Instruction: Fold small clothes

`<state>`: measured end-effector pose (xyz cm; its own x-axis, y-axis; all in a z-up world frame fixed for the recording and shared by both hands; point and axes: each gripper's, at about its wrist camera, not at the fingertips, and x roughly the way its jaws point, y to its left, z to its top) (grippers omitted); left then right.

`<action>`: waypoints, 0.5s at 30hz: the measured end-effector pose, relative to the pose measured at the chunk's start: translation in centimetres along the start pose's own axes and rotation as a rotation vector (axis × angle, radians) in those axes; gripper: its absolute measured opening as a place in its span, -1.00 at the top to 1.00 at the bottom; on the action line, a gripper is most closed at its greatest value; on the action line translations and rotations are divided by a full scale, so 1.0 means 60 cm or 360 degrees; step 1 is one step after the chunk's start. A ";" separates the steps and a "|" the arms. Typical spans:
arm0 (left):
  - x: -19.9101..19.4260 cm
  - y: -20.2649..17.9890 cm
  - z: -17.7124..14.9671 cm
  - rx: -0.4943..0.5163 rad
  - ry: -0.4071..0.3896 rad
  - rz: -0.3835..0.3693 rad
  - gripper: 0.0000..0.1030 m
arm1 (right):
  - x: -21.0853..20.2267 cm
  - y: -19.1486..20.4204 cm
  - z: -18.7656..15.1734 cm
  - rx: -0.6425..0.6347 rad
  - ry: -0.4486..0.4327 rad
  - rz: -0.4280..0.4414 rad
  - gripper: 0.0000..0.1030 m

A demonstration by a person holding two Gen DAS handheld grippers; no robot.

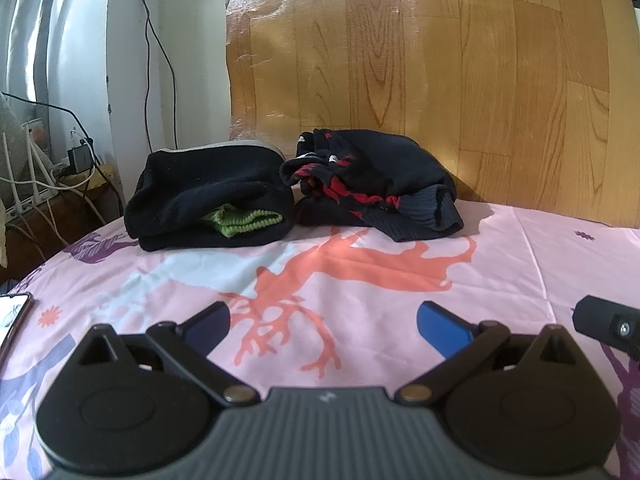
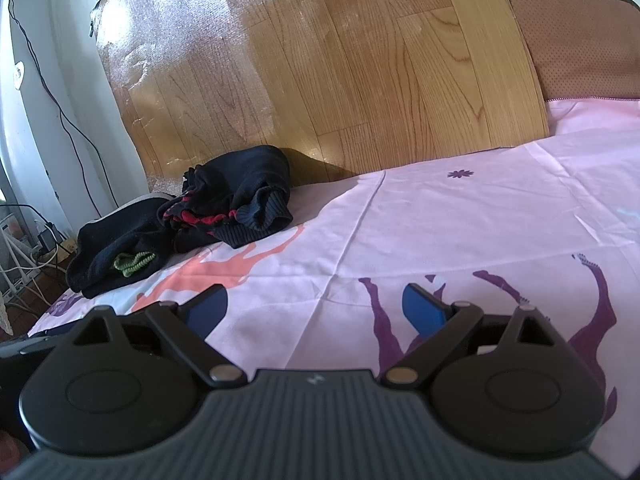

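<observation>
Open bedsheet in front, clutter packed at the far left edge

The pink bedsheet (image 2: 440, 216) lies bare across its middle and right side — a wide lane for either gripper; at the far edge, toward the left corner, the folded black garment (image 1: 208, 196) and the crumpled black-and-red garment (image 1: 372, 184) sit touching, leaving no gap between them; the wood-grain panel (image 1: 440, 60) rises right behind them, closing off the far side; a phone (image 1: 12, 316) lies at the left edge; cables and plugs (image 1: 60, 168) crowd the space beyond the left corner; the right gripper's finger (image 1: 608, 326) juts in at the right.
</observation>
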<state>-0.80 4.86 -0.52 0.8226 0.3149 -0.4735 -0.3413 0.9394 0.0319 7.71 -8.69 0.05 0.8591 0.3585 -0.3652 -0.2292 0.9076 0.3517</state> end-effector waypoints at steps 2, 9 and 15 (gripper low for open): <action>-0.001 0.000 0.000 -0.0001 -0.0004 0.0001 -1.00 | -0.001 0.000 0.000 0.0000 0.0001 0.0000 -0.86; 0.000 0.001 0.001 0.0001 0.0002 -0.0002 -1.00 | 0.000 -0.002 0.000 0.0000 0.0003 -0.0001 -0.86; -0.001 0.001 0.001 0.0006 -0.0001 -0.0002 -1.00 | -0.001 -0.003 -0.001 0.0001 0.0006 -0.0004 -0.86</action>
<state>-0.83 4.90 -0.43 0.8233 0.3137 -0.4731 -0.3383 0.9404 0.0347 7.68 -8.86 -0.04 0.8580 0.3568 -0.3694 -0.2266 0.9085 0.3511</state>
